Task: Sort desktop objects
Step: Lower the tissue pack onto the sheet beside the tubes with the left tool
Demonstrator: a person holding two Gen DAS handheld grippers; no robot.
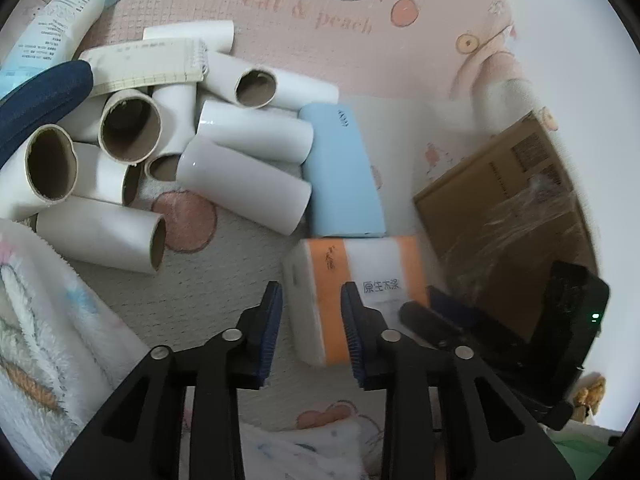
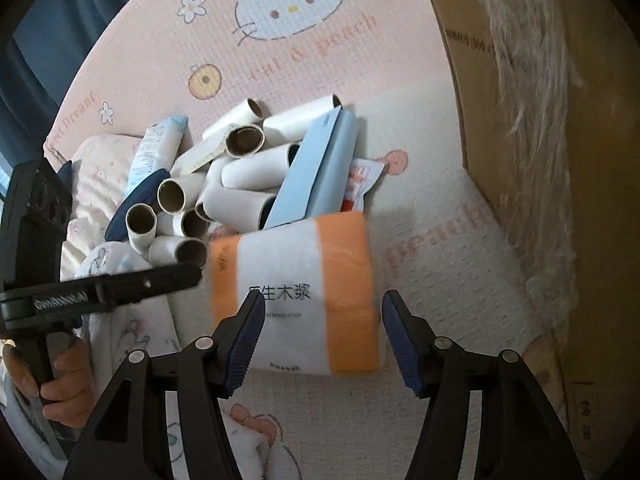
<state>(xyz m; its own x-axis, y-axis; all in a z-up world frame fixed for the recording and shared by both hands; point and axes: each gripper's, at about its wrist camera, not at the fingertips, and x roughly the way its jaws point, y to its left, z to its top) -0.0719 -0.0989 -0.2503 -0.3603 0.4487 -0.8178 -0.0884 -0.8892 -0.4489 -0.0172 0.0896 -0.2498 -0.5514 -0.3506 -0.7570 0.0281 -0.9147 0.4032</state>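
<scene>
An orange and white tissue pack lies on the white cloth, also in the right wrist view. My left gripper is open, its fingers either side of the pack's near left part, not clamped. My right gripper is open just above the pack's near end; it shows in the left wrist view at the pack's right. A pile of white cardboard tubes lies to the left, with a light blue case beside it, also in the right wrist view.
A brown cardboard box stands to the right, also in the right wrist view. A spiral notebook, a blue wipes pack and a navy pouch lie on the tube pile. A folded fluffy towel lies at left.
</scene>
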